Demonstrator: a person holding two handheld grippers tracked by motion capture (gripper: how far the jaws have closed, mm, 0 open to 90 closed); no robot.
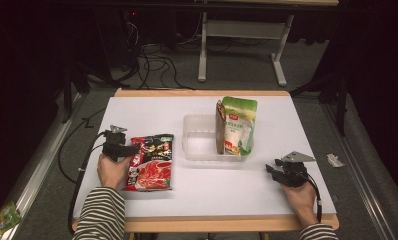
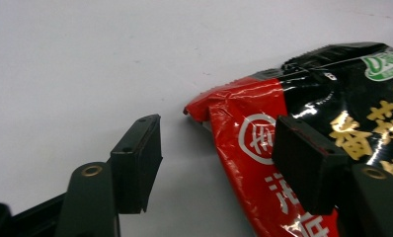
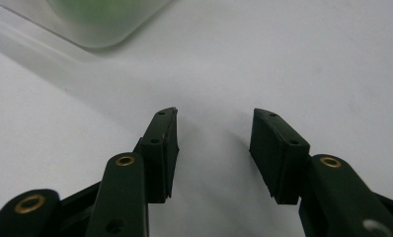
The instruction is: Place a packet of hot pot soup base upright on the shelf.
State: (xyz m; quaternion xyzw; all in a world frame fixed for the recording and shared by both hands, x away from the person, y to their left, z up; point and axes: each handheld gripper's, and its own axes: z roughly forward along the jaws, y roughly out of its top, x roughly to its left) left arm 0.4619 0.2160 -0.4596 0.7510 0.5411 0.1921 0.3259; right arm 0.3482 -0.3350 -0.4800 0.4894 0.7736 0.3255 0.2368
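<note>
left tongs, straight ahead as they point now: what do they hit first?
Probably the red and black packet. The left tongs stand open, one pad already over its near corner, the other over bare white table. Whether that pad touches the packet is unclear.

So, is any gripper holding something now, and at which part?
Nothing is held. The left gripper stands open around the edge of the red packet; the right gripper is open over bare table.
</note>
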